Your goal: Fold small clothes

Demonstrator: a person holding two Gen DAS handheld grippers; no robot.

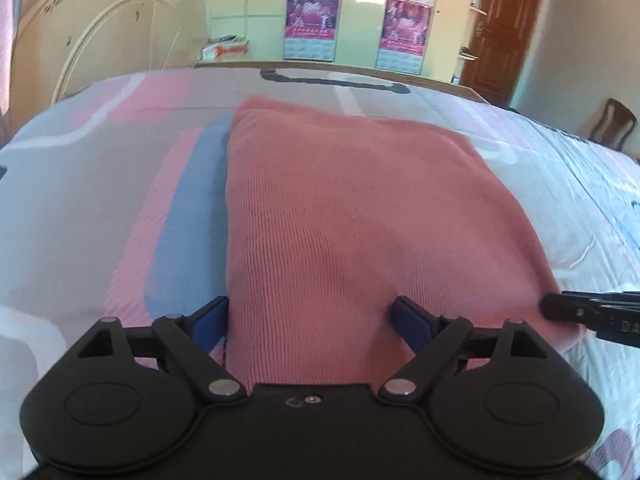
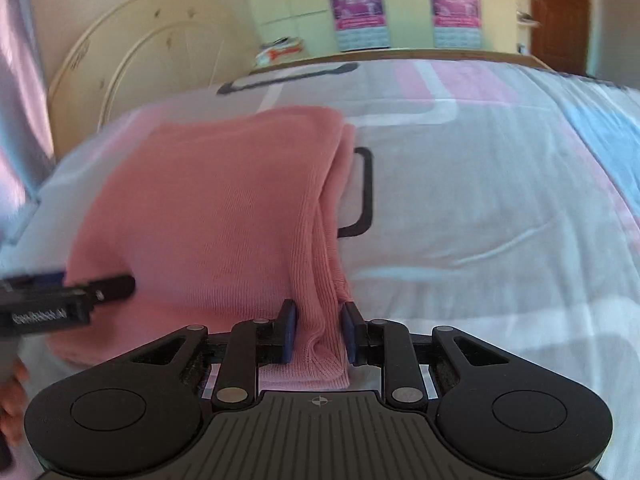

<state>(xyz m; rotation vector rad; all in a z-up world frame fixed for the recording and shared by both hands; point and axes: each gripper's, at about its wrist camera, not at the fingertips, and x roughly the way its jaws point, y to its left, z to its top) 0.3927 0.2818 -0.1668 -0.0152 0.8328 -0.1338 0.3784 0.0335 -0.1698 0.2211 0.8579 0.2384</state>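
Note:
A pink knitted garment lies folded on the patterned bedsheet; it also shows in the right wrist view. My left gripper is open, its blue-padded jaws wide apart over the garment's near left edge. My right gripper has its jaws closed in on the garment's near right corner, with layered fabric pinched between the blue pads. The right gripper's tip shows in the left wrist view; the left gripper shows in the right wrist view.
The bed fills both views. A cream headboard stands at the left. Behind are a wardrobe with posters, a brown door and a wooden chair.

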